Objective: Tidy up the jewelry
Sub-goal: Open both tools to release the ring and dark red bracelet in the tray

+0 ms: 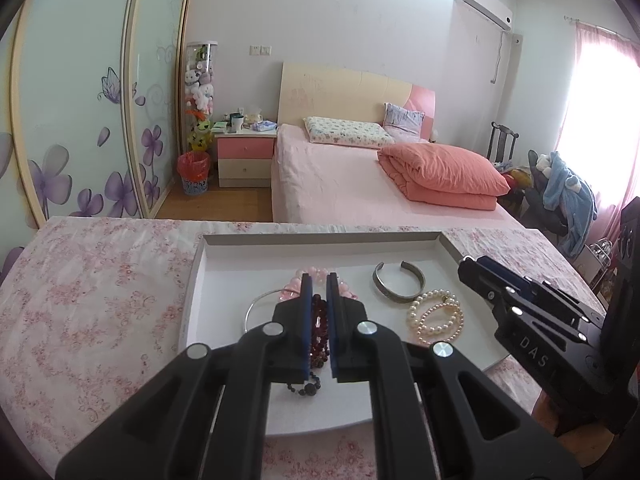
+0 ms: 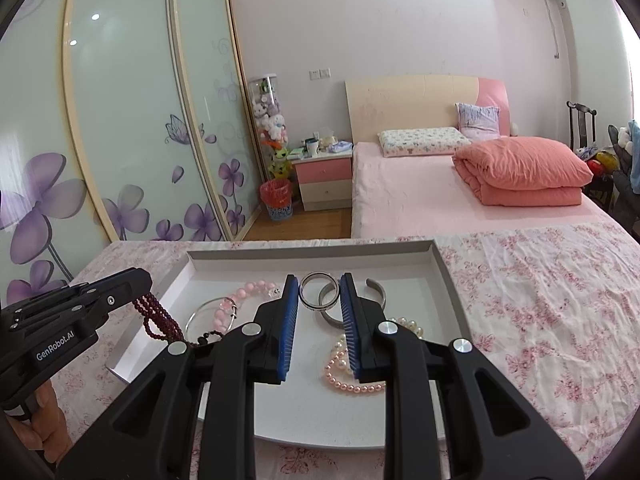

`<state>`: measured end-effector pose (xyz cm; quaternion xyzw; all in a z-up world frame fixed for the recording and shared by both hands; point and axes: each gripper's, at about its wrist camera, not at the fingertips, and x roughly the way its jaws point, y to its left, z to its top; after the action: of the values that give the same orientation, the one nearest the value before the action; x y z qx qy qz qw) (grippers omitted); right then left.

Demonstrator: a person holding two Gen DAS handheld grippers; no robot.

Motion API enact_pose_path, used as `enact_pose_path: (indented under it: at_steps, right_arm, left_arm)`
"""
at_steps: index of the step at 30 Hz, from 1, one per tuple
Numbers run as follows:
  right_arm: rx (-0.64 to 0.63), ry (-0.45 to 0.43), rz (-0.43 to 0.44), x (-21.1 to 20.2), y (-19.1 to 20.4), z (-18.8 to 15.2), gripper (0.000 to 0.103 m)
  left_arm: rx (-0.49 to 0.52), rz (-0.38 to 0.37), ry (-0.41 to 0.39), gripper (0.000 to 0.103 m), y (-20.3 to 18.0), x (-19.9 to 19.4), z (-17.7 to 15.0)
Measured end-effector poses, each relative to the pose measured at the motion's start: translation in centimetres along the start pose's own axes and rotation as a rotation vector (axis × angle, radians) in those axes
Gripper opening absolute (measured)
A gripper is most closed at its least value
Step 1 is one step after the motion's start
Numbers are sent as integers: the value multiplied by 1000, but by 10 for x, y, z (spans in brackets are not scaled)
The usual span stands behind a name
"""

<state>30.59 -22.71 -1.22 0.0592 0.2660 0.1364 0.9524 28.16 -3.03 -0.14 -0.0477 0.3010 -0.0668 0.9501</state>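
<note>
A white tray (image 1: 320, 237) with a grey rim lies on the floral cloth. My left gripper (image 1: 319, 278) is shut on a dark red bead strand (image 1: 319, 320), which dangles over the tray's left side (image 2: 160, 316). My right gripper (image 2: 319, 280) is shut on a silver band ring (image 2: 320, 291), held above the tray (image 2: 312, 254). In the tray lie a pink bead bracelet (image 1: 316, 274), a thin silver bangle (image 1: 250, 312), a silver cuff (image 1: 400, 282) and a pearl bracelet (image 1: 436, 316). The right gripper (image 1: 468, 266) reaches in from the tray's right, the left gripper (image 2: 140, 280) from its left.
The tray sits on a table under a pink floral cloth (image 2: 540, 300). Beyond it are a pink bed (image 1: 360, 184), a bedside cabinet (image 1: 244, 156) and sliding wardrobe doors (image 2: 120, 120). A person's hand (image 2: 40, 420) grips the left tool's handle.
</note>
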Motion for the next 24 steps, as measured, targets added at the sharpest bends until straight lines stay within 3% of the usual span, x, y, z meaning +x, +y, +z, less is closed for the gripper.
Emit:
enact_pose_path:
  at_steps: [13, 15, 17, 24]
  right_arm:
    - [-4, 36, 2, 14, 1, -5, 23]
    - [-6, 37, 4, 14, 0, -4, 25]
    - [4, 23, -2, 10, -3, -2, 50]
    - [26, 5, -27, 0, -13, 1, 50]
  left_arm:
    - [-15, -17, 57, 8, 3, 27, -5]
    - [-27, -24, 57, 14, 5, 27, -4]
    - [-37, -19, 49, 28, 9, 25, -3]
    - [-90, 14, 28, 42, 28, 11, 0]
